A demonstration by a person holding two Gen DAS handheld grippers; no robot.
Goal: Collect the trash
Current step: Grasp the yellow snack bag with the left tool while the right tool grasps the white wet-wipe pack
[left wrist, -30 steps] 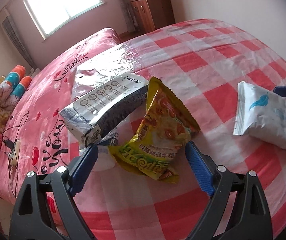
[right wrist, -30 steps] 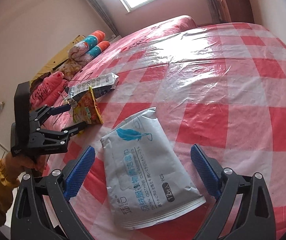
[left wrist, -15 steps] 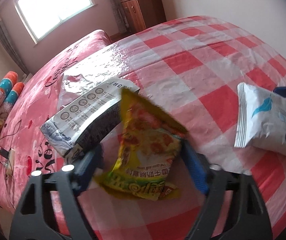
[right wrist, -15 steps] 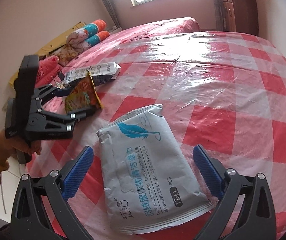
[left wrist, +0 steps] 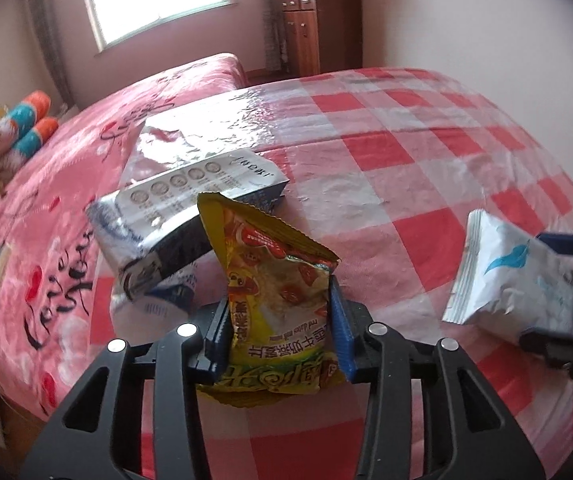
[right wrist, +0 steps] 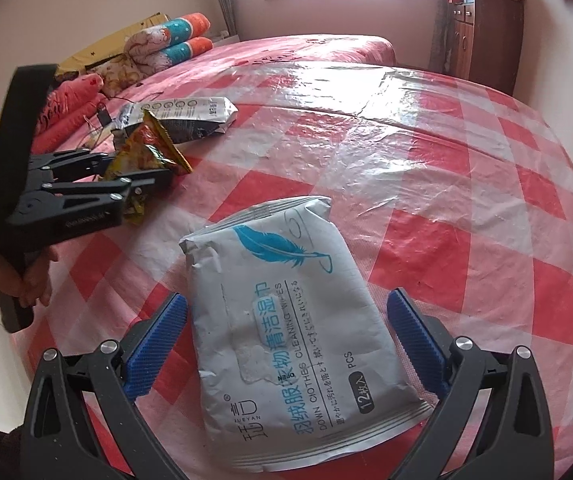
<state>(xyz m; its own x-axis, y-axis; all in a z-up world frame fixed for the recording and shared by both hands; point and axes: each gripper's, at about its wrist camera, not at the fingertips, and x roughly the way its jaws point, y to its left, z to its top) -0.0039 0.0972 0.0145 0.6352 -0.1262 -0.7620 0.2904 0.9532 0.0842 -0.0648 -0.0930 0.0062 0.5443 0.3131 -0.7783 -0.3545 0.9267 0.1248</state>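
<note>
Left gripper (left wrist: 280, 324): jaws closing on the yellow snack bag (left wrist: 274, 288), pads apparently touching, near the checked cloth's (left wrist: 406, 184) edge. Right gripper (right wrist: 286, 344): spread wide around the wipes pack (right wrist: 286, 320), pads clear; bare cloth beyond.

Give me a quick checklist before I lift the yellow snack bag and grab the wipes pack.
1. Left claw on the yellow bag: ok, pads at both sides, jaws closing.
2. Yellow bag firmly gripped: cannot tell, the bag is soft and crumpled.
3. Yellow bag free of the silver bag: cannot tell, its top edge overlaps the silver bag in the left view.
4. Wipes pack between the right claw's pads: ok, a pad on each side.
5. Right claw closed on the pack: not ok, both pads stand clear of it.
6. Claws apart from each other: ok, checkered cloth shows between them.
</note>
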